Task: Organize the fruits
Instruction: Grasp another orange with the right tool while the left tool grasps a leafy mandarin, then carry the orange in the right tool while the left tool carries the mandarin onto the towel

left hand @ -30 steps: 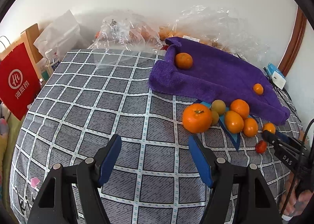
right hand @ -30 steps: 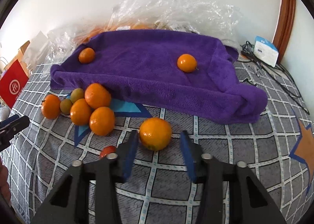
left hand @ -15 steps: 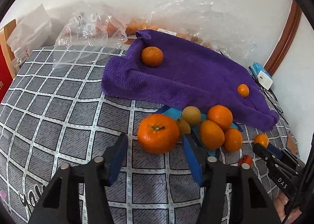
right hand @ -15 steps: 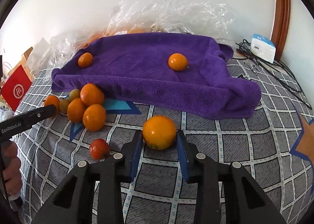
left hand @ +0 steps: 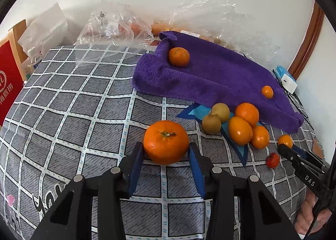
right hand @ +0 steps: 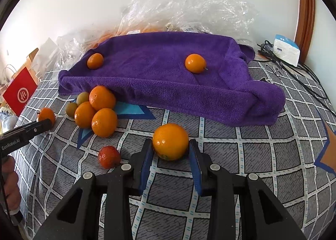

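Note:
My left gripper [left hand: 166, 151] is shut on a large tangerine [left hand: 166, 141] with a green stem, resting on the checked cloth. My right gripper [right hand: 170, 150] is shut on a smooth orange [right hand: 170, 141], also on the cloth. A purple towel [right hand: 159, 76] lies behind, with a tangerine [right hand: 95, 61] at its left and a small orange [right hand: 195, 63] at its middle. A heap of oranges [right hand: 98, 111] and two green-brown fruits [right hand: 77, 103] lies at the towel's front edge. A small red fruit [right hand: 109, 156] lies left of my right gripper.
Crumpled clear plastic bags [right hand: 184, 13] with more fruit lie behind the towel. A red paper bag [left hand: 8, 84] stands at the far left. A white and blue box [right hand: 285, 48] with black cables sits at the back right. The wall is close behind.
Both grippers moved forward and closed. The left jaws went from wide open beside the tangerine to gripping it. The right jaws closed on the orange.

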The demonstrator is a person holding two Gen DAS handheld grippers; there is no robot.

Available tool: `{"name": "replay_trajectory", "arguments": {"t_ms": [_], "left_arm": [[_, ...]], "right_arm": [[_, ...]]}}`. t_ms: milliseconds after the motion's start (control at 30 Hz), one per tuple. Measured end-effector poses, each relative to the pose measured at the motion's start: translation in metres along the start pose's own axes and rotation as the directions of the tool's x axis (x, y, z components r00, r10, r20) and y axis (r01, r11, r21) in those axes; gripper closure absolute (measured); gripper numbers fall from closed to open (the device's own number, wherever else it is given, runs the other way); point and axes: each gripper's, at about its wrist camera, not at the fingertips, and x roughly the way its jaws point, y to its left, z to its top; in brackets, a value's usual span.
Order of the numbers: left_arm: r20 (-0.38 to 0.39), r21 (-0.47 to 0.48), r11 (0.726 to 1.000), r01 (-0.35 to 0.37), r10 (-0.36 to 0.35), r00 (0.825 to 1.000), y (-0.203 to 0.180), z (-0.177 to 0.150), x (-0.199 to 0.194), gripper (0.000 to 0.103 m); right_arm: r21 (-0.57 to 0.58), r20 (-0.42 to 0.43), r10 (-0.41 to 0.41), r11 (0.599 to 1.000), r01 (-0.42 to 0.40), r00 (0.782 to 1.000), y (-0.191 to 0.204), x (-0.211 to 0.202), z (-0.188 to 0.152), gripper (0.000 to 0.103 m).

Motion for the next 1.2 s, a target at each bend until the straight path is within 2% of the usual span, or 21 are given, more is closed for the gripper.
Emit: {"name": "replay_trajectory", "arguments": {"t_ms": [100, 267, 433, 533, 633, 833, 1100, 1200], "left_arm": [[0.034, 0.002, 1.0, -0.002, 0.002, 0.999, -0.001, -0.001, 0.003, 0.055], [0.027, 0.015, 1.0, -0.011, 0.01, 1.0, -0.002, 0.001, 0.004, 0.055], [0.036, -0.029, 0.999, 0.021, -0.02, 0.999, 0.004, 0.002, 0.004, 0.055], [0.043, -0.058, 0.998, 0.033, -0.031, 0.999, 0.009, 0.001, 0.003, 0.061], [0.054, -0.087, 0.995, 0.048, -0.044, 0.998, 0.012, 0.0, 0.001, 0.062], [0.099, -0.074, 0.996, 0.048, -0.04, 0.994, 0.007, -0.003, -0.008, 0.062], [0.198, -0.038, 0.998, 0.041, -0.033, 0.98, 0.001, -0.004, -0.027, 0.062], [0.202, -0.029, 0.999, 0.039, -0.032, 0.979, 0.0, -0.004, -0.028, 0.062]], "right_arm": [[0.006, 0.0, 0.002, 1.0, -0.002, 1.0, -0.001, 0.0, 0.0, 0.069], [0.012, -0.007, -0.011, 1.0, 0.011, 1.0, -0.002, 0.001, 0.0, 0.069], [0.002, -0.008, -0.028, 1.0, 0.028, 1.0, 0.001, 0.002, 0.0, 0.069], [-0.007, -0.003, -0.043, 0.999, 0.043, 0.999, 0.004, 0.001, 0.0, 0.069], [-0.001, 0.007, -0.041, 0.999, 0.041, 0.999, 0.004, -0.002, -0.001, 0.069], [0.022, 0.03, -0.023, 0.999, 0.023, 0.999, -0.001, -0.006, -0.002, 0.069], [0.037, 0.077, 0.0, 0.999, -0.003, 0.997, -0.004, -0.014, -0.004, 0.069], [0.059, 0.091, 0.008, 0.998, -0.014, 0.996, -0.009, -0.016, -0.004, 0.069]]}}
